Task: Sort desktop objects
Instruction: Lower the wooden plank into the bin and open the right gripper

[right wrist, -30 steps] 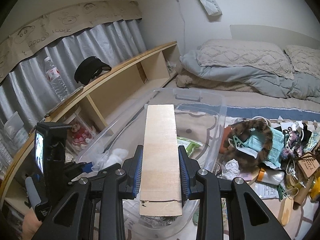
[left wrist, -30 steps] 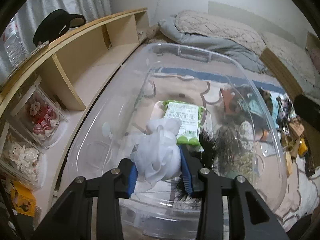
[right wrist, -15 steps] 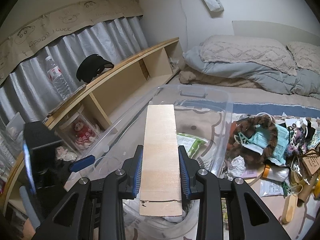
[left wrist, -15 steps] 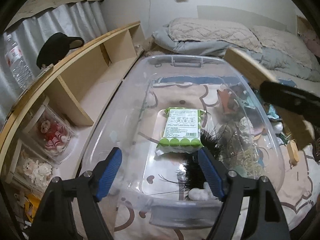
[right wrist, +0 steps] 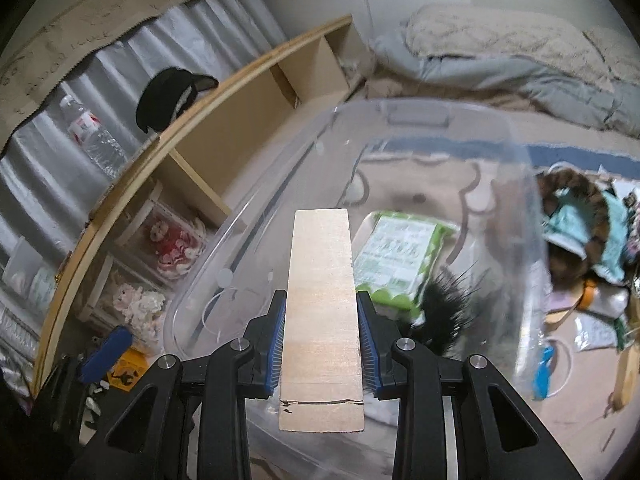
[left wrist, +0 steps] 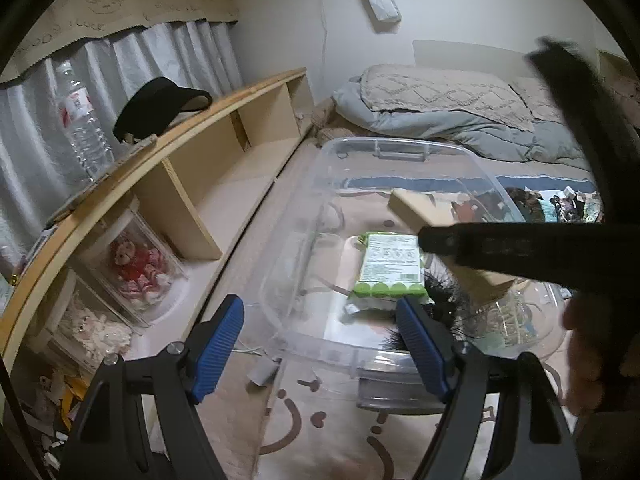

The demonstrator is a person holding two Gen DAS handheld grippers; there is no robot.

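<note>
The clear plastic bin (right wrist: 472, 128) is the largest thing in the scene; it sits on a patterned rug beside a low wooden shelf (left wrist: 208, 152), with a bed behind it. It looks light and thin-walled, likely to flex or slide if knocked on the rim.

Inside the bin lie a green packet (right wrist: 396, 256) and a black feathery item (right wrist: 444, 308). The packet seems soft and flat; the feathers look delicate and easily crushed.

The wooden board (right wrist: 322, 292) is the thing in hand. It is held over the bin, pointing in toward the packet. It appears stiff, light and smooth, and a thin crack runs across it near the close end. The right hand-held gripper (right wrist: 322, 344) clamps it by its two long edges, above the crack, which seems a sound place to hold; lowering it flat should avoid a clatter against the thin plastic.

The left hand-held gripper (left wrist: 320, 344) hangs over the near corner of the bin with its jaws spread wide and nothing between the pads (left wrist: 218, 344).
</note>
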